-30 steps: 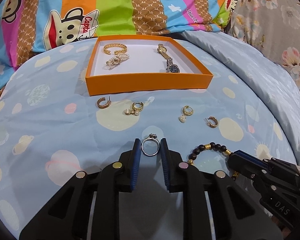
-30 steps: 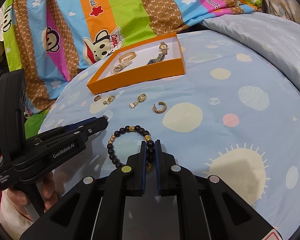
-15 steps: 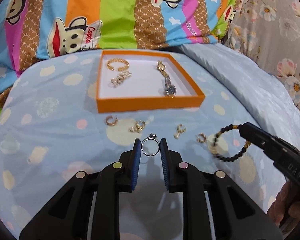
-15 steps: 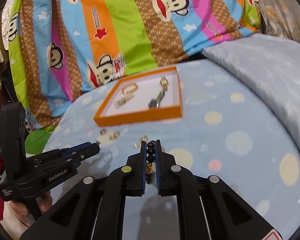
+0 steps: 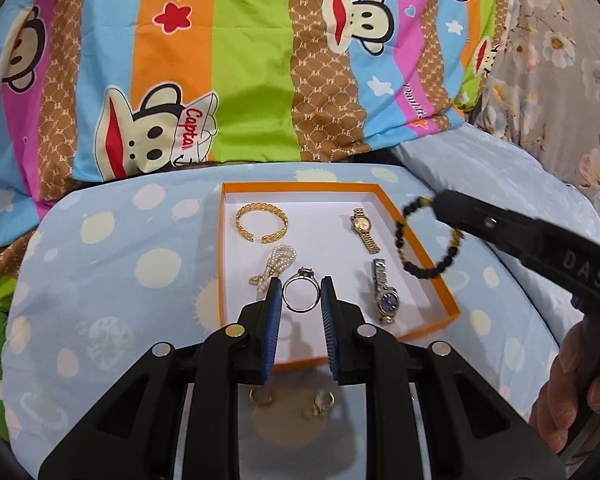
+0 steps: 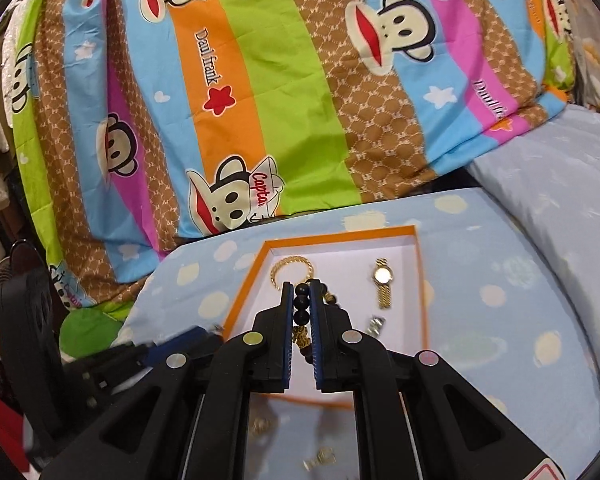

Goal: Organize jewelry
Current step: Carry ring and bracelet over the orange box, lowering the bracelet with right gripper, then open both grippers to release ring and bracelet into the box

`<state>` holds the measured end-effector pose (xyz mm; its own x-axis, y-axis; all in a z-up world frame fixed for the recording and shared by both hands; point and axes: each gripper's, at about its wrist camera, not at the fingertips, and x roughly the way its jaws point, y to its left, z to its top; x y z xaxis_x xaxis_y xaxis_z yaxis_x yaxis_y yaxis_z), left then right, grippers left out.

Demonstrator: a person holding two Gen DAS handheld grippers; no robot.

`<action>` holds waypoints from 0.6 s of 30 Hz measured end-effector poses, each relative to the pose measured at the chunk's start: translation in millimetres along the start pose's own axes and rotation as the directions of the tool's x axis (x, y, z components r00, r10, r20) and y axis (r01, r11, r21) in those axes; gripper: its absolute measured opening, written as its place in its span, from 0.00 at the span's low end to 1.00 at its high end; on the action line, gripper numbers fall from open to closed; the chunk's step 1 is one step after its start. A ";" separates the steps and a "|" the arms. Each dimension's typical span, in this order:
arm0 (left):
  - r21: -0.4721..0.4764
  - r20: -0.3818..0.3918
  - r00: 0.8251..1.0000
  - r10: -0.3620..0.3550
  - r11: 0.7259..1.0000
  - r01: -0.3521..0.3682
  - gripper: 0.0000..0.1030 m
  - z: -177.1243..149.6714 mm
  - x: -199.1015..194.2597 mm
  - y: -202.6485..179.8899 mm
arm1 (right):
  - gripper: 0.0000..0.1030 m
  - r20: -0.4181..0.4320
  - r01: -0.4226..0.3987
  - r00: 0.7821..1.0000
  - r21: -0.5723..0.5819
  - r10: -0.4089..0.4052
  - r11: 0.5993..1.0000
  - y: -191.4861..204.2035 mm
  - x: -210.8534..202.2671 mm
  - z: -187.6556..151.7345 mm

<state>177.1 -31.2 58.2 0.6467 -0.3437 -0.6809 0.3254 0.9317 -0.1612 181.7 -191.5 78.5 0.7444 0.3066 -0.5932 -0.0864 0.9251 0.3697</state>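
My left gripper (image 5: pixel 301 300) is shut on a silver ring (image 5: pixel 301 295) and holds it above the near part of the orange tray (image 5: pixel 436 268). My right gripper (image 6: pixel 301 304) is shut on a black bead bracelet (image 6: pixel 302 309); in the left wrist view the bracelet (image 5: pixel 424 270) hangs from it over the tray's right rim. The tray (image 6: pixel 244 288) holds a gold bangle (image 5: pixel 261 222), a pearl piece (image 5: pixel 275 267), a gold watch (image 5: pixel 365 229) and a silver watch (image 5: pixel 385 296).
Gold earrings (image 5: pixel 260 397) lie on the blue spotted bedsheet (image 5: pixel 112 280) in front of the tray, below my left gripper. A striped monkey-print quilt (image 5: pixel 252 64) rises behind the tray. A grey floral cloth (image 5: pixel 556 52) is at the far right.
Both grippers have lifted off the sheet and moved forward over the tray, carrying the ring and the bead bracelet. The earrings stayed on the sheet.
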 end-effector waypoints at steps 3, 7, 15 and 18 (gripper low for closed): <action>-0.010 -0.040 0.999 -0.001 1.000 0.001 0.18 -1.6 24.9 1.9 | 0.07 -0.042 0.000 0.999 0.012 0.000 1.000 -2.8 31.2 -0.9; -0.022 -0.073 0.997 0.001 1.000 -0.003 0.18 -6.9 43.4 7.1 | 0.07 -0.108 0.033 0.994 0.027 -0.030 0.999 -15.6 61.7 -13.8; -0.049 -0.122 0.992 -0.014 0.999 0.008 0.19 -16.0 65.1 15.4 | 0.08 -0.158 0.079 0.985 0.034 -0.073 0.996 -30.9 78.5 -30.0; -0.030 -0.114 0.993 0.003 1.000 -0.006 0.19 -17.9 66.1 13.8 | 0.08 -0.162 0.083 0.984 0.023 -0.078 0.996 -29.6 79.9 -32.3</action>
<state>212.0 -39.0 -1.8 0.5644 -0.3254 -0.7587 0.3007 0.9369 -0.1782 222.3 -187.2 -2.9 0.6314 0.2656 -0.7285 -0.0095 0.9421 0.3353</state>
